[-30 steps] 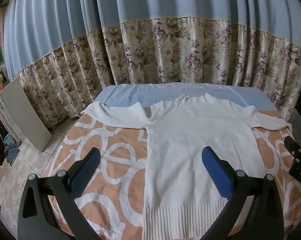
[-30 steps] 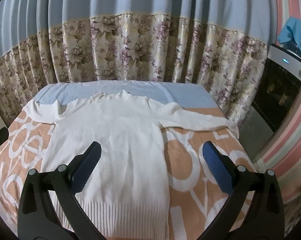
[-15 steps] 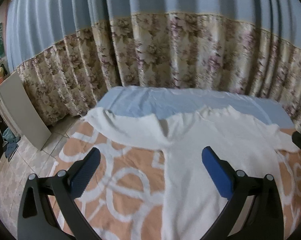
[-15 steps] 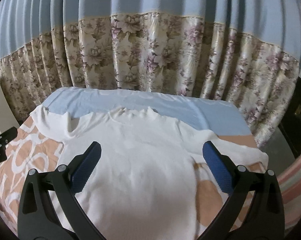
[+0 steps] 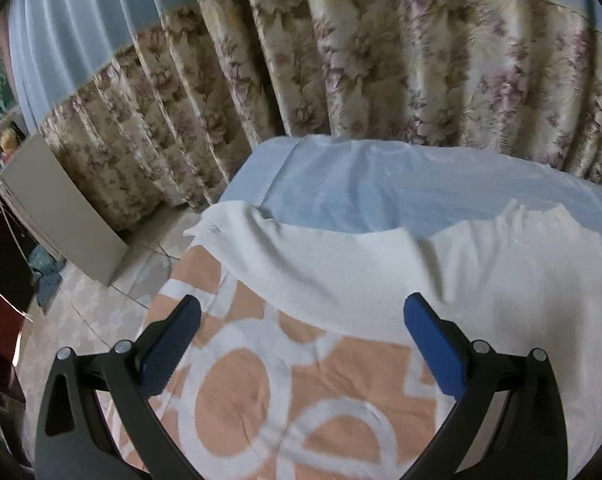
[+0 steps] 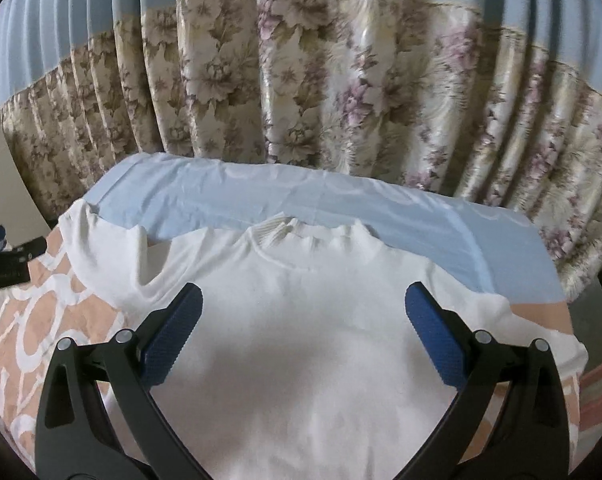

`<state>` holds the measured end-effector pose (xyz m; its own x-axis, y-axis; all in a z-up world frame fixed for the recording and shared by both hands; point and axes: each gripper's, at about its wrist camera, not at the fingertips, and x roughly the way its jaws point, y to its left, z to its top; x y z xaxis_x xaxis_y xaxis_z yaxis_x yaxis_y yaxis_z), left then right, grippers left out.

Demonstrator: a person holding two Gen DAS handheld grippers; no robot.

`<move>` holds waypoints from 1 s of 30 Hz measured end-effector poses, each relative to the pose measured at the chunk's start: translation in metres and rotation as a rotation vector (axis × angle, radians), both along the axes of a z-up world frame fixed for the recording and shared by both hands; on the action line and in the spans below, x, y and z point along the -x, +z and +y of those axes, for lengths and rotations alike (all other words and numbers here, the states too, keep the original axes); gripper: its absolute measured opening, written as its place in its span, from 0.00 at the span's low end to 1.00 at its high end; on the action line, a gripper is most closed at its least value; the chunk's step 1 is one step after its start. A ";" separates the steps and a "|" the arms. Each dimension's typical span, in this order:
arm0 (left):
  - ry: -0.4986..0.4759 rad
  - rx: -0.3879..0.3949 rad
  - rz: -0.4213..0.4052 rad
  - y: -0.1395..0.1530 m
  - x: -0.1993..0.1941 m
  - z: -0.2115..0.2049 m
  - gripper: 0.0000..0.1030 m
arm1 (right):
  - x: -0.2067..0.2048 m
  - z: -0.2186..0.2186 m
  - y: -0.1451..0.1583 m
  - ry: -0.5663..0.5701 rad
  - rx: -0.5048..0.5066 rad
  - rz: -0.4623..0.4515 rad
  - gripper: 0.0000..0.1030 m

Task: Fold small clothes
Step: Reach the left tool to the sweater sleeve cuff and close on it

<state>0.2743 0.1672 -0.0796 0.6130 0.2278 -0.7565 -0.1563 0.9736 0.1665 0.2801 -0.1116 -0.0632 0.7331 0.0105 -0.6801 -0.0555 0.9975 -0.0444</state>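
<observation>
A white long-sleeved sweater [image 6: 313, 320] lies flat and face up on the bed, its ribbed collar [image 6: 285, 232] toward the curtain. Its left sleeve [image 5: 301, 256] stretches out to the bed's left edge, cuff [image 5: 205, 228] at the corner. My left gripper [image 5: 301, 320] hovers open above the orange cover, just short of that sleeve. Over the sweater's chest below the collar, my right gripper [image 6: 303, 312] is open with nothing between its blue pads. The sweater's right sleeve [image 6: 541, 332] runs toward the bed's right edge.
The bed carries an orange cover with white rings [image 5: 261, 392] and a pale blue sheet [image 6: 301, 200] at its far end. A floral curtain [image 6: 321, 92] hangs close behind. A beige board [image 5: 61, 208] leans by the curtain on the tiled floor [image 5: 101, 304] at left.
Both grippers have moved forward over the bed toward the curtain. The left one swung left toward the outstretched sleeve; the right one came up over the chest near the collar. Both stayed open.
</observation>
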 end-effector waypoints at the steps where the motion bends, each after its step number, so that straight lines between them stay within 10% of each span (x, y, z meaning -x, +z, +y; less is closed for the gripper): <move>1: 0.005 0.018 0.002 -0.004 -0.007 0.008 0.98 | -0.008 0.003 -0.004 0.007 0.013 0.006 0.97; 10: 0.062 0.105 0.008 -0.038 -0.079 0.086 0.98 | -0.057 0.006 -0.039 -0.031 0.074 0.029 0.97; 24: 0.314 0.446 -0.006 -0.099 -0.131 0.223 0.97 | -0.072 -0.009 -0.067 -0.071 0.119 0.010 0.97; 30: 0.351 0.447 0.012 -0.110 -0.140 0.234 0.55 | -0.075 -0.016 -0.073 -0.087 0.113 0.022 0.97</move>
